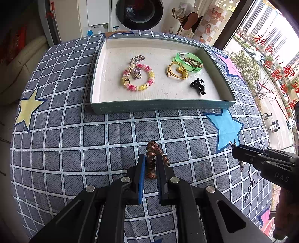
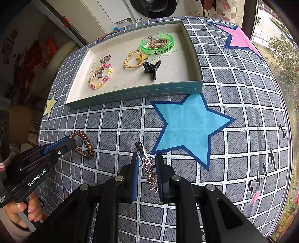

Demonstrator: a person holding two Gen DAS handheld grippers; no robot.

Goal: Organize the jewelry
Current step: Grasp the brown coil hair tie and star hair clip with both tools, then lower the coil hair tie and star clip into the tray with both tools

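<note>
My left gripper (image 1: pixel 151 158) is shut on a brown coiled hair tie (image 1: pixel 155 149), held just above the checked cloth; the same hair tie (image 2: pixel 85 144) hangs from that left gripper (image 2: pixel 70 141) in the right wrist view. My right gripper (image 2: pixel 147 158) is shut on a pink glitter star hair clip (image 2: pixel 149 168) with a silver beak. In the left wrist view that right gripper (image 1: pixel 235 151) stands at the right with the clip's tip (image 1: pixel 232 144) poking out. The teal tray (image 1: pixel 160 107) ahead holds a pink-yellow bead bracelet (image 1: pixel 138 78), yellow hair tie (image 1: pixel 176 72), green bangle (image 1: pixel 188 60) and black claw clip (image 1: pixel 199 86).
The table wears a grey checked cloth with a blue star (image 2: pixel 188 127), a yellow star (image 1: pixel 28 110) and a pink star (image 2: pixel 241 37). A washing machine (image 1: pixel 139 15) stands behind the table, a window (image 1: pixel 271 56) to the right. A hand (image 2: pixel 24 211) grips the left tool.
</note>
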